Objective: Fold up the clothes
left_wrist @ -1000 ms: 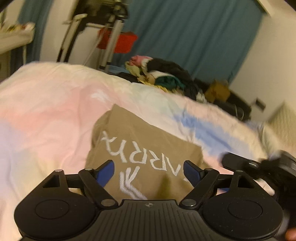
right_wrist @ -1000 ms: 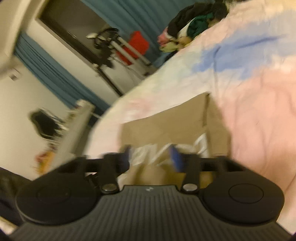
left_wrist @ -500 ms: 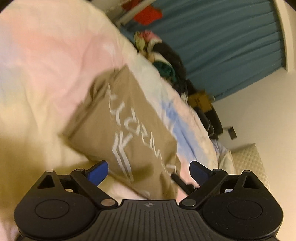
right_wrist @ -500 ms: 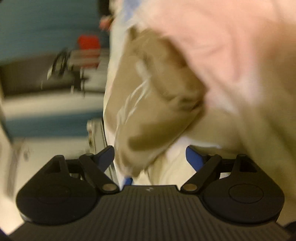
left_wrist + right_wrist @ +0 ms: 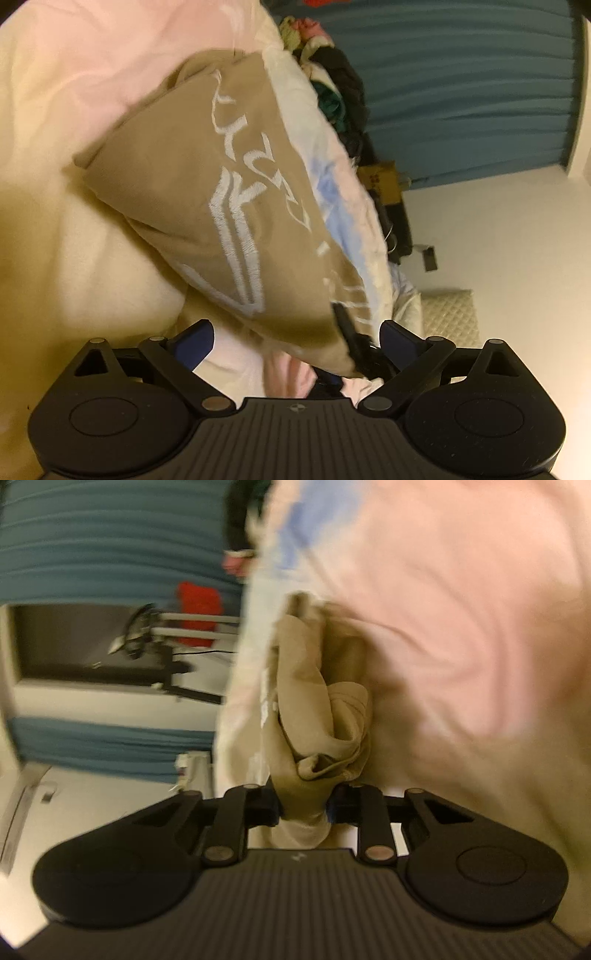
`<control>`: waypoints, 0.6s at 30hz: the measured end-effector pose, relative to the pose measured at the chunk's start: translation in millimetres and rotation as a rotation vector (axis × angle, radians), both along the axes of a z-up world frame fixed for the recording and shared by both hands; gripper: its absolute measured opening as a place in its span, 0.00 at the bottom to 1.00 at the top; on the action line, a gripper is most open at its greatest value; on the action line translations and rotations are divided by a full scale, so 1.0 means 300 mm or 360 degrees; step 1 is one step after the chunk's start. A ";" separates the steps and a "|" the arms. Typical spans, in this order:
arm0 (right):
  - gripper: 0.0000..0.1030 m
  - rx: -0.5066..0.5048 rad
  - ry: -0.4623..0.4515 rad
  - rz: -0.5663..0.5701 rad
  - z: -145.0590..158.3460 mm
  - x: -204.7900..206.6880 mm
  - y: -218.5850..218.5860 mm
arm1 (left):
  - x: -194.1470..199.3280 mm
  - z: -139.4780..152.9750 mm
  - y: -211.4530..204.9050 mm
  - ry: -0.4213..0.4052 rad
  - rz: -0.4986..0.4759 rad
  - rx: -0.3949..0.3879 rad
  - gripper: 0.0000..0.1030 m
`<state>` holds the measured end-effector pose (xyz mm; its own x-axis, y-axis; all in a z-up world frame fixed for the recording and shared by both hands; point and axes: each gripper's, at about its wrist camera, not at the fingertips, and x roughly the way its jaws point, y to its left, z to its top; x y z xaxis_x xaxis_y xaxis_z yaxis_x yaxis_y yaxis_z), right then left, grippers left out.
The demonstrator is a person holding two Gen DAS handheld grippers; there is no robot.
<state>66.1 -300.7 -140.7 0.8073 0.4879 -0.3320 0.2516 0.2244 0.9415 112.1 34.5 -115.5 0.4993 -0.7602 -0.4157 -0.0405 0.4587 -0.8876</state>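
Right gripper (image 5: 303, 806) jaws closing, pinching tan shirt (image 5: 317, 716) edge to lift it. Left gripper (image 5: 295, 339) spread wide just behind the near hem, likely readying a second grasp.

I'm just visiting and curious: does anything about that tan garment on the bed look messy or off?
Yes. The tan garment lies folded on the pastel duvet, but the edge by the right hand-held gripper is bunched into a crumpled wad as its jaws close on the cloth, not flat. The left hand-held gripper is open.
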 end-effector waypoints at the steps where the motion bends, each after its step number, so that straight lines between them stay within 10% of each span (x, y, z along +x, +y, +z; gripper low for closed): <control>1: 0.24 0.0009 -0.0034 0.0000 0.015 -0.005 -0.003 | -0.007 -0.002 0.012 -0.0001 0.0040 -0.0014 0.94; 8: 0.24 0.0024 -0.0141 -0.0032 0.083 -0.074 -0.044 | 0.001 -0.098 0.116 0.0180 0.0343 -0.0242 0.73; 18: 0.24 0.0067 -0.0036 -0.0127 0.150 -0.089 -0.140 | 0.086 0.038 0.030 0.0113 0.0217 -0.0226 0.32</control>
<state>39.4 -342.7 -95.6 0.8513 0.4348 -0.2937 0.2456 0.1644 0.9553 137.9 43.5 -104.1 0.5749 -0.7410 -0.3470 -0.1587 0.3150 -0.9357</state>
